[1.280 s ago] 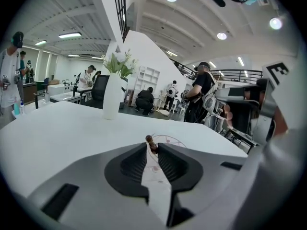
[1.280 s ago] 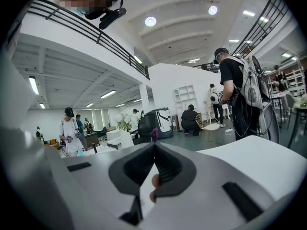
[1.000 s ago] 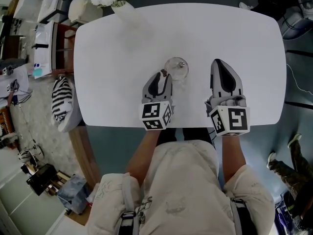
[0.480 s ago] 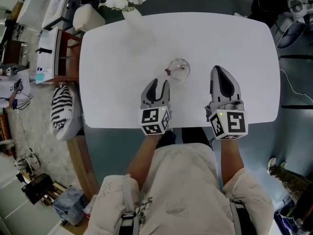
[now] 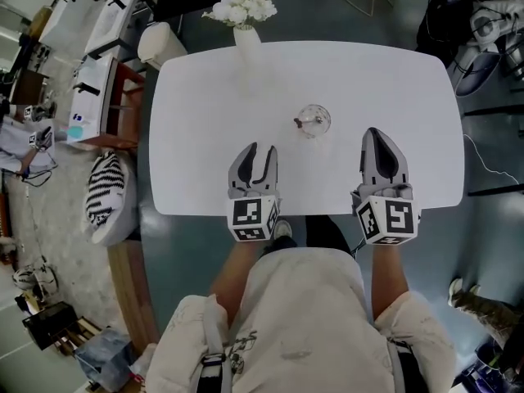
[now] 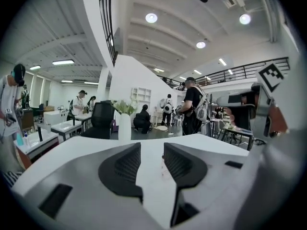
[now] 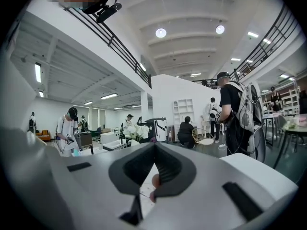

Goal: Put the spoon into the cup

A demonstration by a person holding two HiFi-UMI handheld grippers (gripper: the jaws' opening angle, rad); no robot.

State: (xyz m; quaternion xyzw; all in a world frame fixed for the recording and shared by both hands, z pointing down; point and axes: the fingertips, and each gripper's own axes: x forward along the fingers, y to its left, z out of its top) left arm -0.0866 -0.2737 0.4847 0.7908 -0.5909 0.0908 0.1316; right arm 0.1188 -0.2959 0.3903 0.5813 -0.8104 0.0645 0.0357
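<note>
The clear cup (image 5: 314, 121) stands on the white table (image 5: 196, 97), roughly midway between its left and right edges and a little nearer the near edge than the far one. The spoon (image 5: 303, 123) is already in it, its dark handle end leaning on the rim on the side facing the table's left edge.

Both grippers hang over the near edge, well apart from the cup, which lies beyond their tips and between the two. The left gripper (image 5: 260, 148) has just been opening its jaws; its own view (image 6: 151, 147) shows the fingers spread with only bare tabletop between them. The right gripper (image 5: 376, 133) has its fingers pressed together at the tips (its own view (image 7: 154, 145) shows the dark pads meeting in a point), and it holds nothing that can be made out.

A white vase of white flowers (image 5: 243, 15) stands at the far edge, toward the far left corner. The person's lap (image 5: 307, 301), in pale trousers, fills the space below the near edge.
</note>
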